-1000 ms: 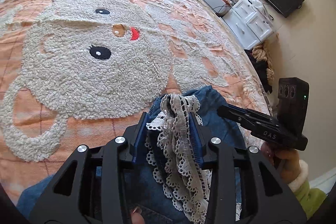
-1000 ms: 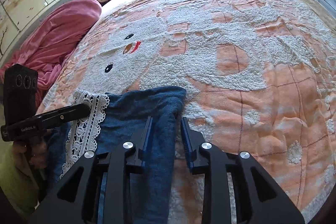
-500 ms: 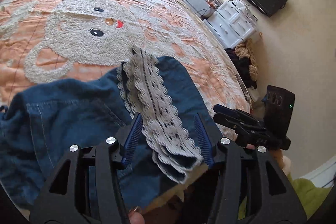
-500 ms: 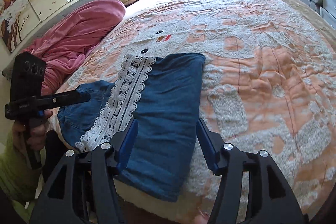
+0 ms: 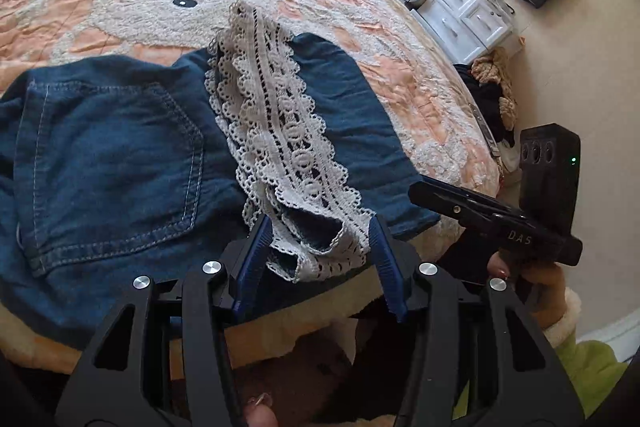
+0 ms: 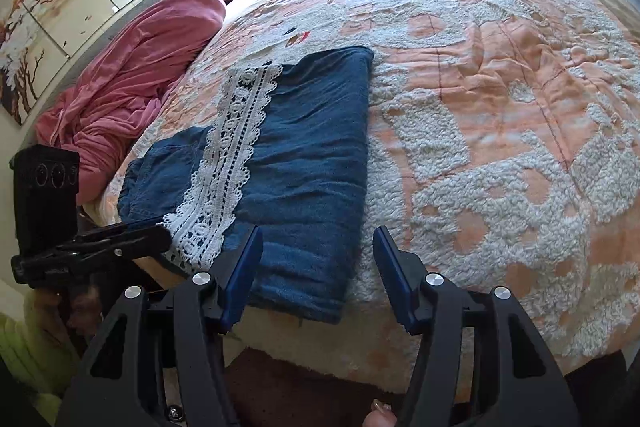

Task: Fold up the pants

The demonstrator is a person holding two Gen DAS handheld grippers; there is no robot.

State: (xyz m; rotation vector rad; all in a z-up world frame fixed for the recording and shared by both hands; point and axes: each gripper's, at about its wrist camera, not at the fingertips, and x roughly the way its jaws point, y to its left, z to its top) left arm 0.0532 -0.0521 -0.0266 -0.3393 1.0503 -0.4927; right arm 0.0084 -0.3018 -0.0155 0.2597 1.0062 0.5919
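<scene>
Now the folded pants [image 5: 120, 155] lie at the bed's [image 6: 500, 75] near edge, at twelve o'clock from both tongs. Left tongs [image 5: 316, 247] gape wide around the lace trim [image 5: 280, 131], gripping nothing; right tongs [image 6: 316, 259] gape empty.

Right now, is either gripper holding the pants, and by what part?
Nothing is held. The left gripper and right gripper are open; the pants lie free.
</scene>
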